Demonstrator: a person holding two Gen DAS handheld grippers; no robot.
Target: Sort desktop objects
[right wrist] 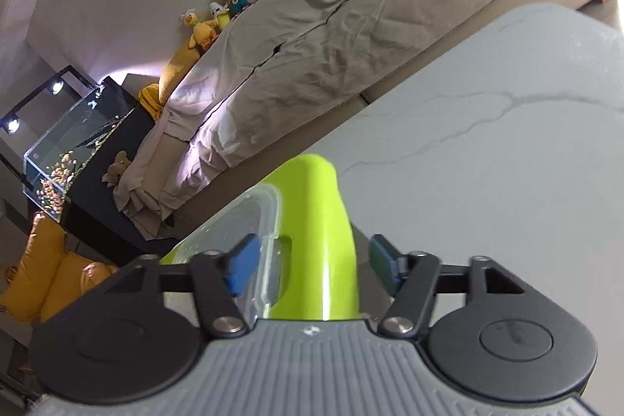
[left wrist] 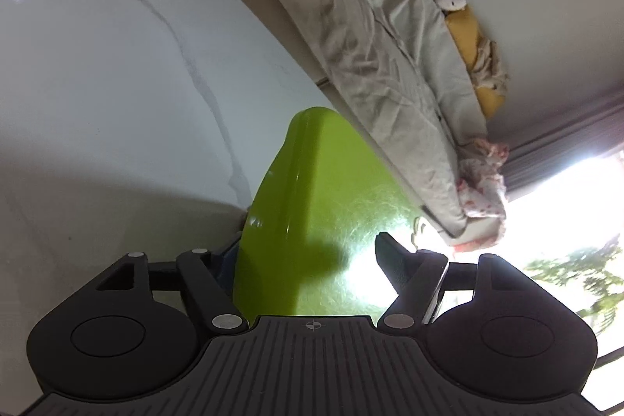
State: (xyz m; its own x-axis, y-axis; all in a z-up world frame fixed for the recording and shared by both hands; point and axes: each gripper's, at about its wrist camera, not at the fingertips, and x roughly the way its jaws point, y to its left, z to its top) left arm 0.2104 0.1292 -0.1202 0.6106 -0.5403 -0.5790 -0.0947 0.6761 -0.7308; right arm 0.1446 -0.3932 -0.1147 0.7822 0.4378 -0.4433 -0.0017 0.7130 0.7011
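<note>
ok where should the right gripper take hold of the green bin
Probably the green bin by its rounded end wall, next to the handle slot. That wall stands upright between the fingers of the right gripper and looks thin enough to pinch. Come in from this outer end, staying off the clear box beside it.

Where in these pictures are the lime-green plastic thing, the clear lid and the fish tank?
Lime-green plastic object [left wrist: 312, 205]: left wrist view, on its broad glossy face.
Clear plastic lid [right wrist: 238, 217]: right wrist view, on its flat top near the rounded corner.
Fish tank [right wrist: 66, 151]: right wrist view, on its glass front wall.
</note>
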